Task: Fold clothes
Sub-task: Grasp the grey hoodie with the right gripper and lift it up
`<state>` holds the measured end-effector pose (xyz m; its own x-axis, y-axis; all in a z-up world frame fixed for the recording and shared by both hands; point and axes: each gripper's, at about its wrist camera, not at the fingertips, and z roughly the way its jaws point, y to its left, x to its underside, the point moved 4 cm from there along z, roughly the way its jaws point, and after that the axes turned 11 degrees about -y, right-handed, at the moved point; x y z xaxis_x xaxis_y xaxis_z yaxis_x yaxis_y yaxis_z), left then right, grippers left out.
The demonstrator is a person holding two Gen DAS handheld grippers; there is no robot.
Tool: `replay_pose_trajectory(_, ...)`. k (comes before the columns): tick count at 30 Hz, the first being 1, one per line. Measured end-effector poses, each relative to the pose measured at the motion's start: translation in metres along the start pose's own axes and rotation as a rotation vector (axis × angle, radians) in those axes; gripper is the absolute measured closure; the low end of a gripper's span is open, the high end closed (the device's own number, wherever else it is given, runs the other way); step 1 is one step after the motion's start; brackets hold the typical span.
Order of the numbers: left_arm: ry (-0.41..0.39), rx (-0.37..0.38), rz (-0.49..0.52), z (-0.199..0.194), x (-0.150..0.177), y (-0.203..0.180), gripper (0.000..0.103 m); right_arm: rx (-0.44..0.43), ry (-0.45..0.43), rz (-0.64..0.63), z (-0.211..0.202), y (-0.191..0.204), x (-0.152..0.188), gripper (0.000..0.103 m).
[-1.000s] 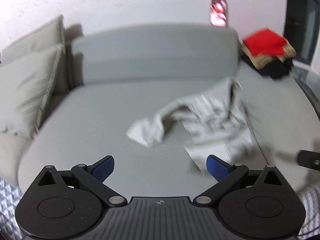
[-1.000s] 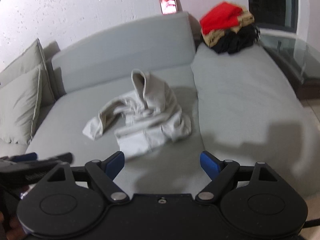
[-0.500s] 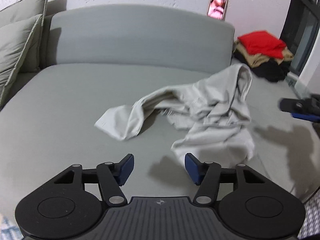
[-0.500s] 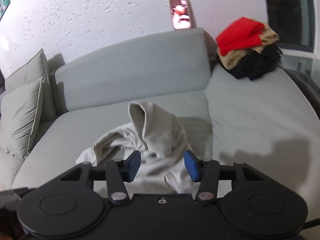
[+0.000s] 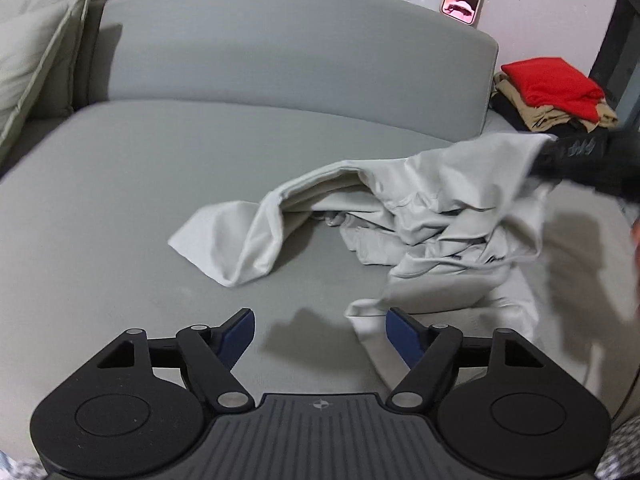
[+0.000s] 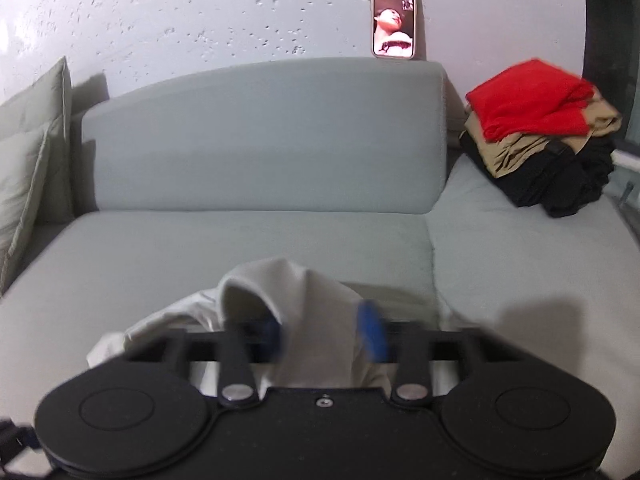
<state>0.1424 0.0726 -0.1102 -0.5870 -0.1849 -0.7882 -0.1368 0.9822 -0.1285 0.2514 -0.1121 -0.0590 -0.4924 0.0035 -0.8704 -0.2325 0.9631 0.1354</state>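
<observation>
A crumpled light grey garment (image 5: 420,216) lies on the grey sofa seat (image 5: 120,184). My left gripper (image 5: 320,332) is open just above the seat, its right finger beside the garment's near edge. My right gripper (image 6: 324,332) straddles a raised fold of the garment (image 6: 304,300) with its blue pads either side; the jaws are blurred and still apart. In the left wrist view the right gripper (image 5: 580,156) shows as a dark blur at the garment's upper right corner.
A stack of folded clothes, red (image 6: 528,104) on tan and black, sits at the sofa's far right. A phone (image 6: 394,20) leans on the wall above the backrest. Pale cushions (image 6: 24,168) stand at the left.
The right gripper has moved forward and down onto the garment's raised fold. The left gripper has moved closer to the garment and opened wider than half a second ago.
</observation>
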Motion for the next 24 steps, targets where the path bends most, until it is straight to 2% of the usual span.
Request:
replay_pose_trajectory(3, -0.058, 0.006, 0.086, -0.013, -0.002, -0.002, 0.037, 0.090, -0.114, 0.213, -0.023, -0.046, -0.015, 0.101)
replay_pose_trajectory(7, -0.112, 0.067, 0.199, -0.033, -0.001, -0.012, 0.042, 0.322, -0.168, 0.568, -0.080, -0.150, -0.002, 0.101)
replay_pose_trajectory(9, -0.108, 0.105, 0.227, -0.039, 0.003, -0.023, 0.042, 0.450, -0.117, 0.649, -0.104, -0.193, 0.022, 0.100)
replay_pose_trajectory(11, -0.103, 0.141, 0.254, -0.044, 0.006, -0.033, 0.041, 0.520, 0.016, 0.663, -0.114, -0.218, 0.049, 0.092)
replay_pose_trajectory(13, -0.086, 0.163, 0.267, -0.047, 0.010, -0.042, 0.039, 0.494, 0.087, 0.668, -0.126, -0.220, 0.072, 0.078)
replay_pose_trajectory(16, -0.058, 0.166, 0.247, -0.051, 0.011, -0.046, 0.033, 0.459, 0.081, 0.605, -0.152, -0.197, 0.086, 0.061)
replay_pose_trajectory(18, -0.031, 0.160, 0.215, -0.053, 0.010, -0.046, 0.028, 0.384, 0.074, 0.578, -0.161, -0.177, 0.091, 0.059)
replay_pose_trajectory(21, 0.008, 0.145, 0.196, -0.054, 0.010, -0.049, 0.026, 0.184, 0.132, 0.522, -0.149, -0.139, 0.102, 0.059)
replay_pose_trajectory(24, -0.006, 0.121, 0.218, -0.062, 0.010, -0.049, 0.024, -0.016, 0.194, 0.501, -0.129, -0.094, 0.117, 0.059)
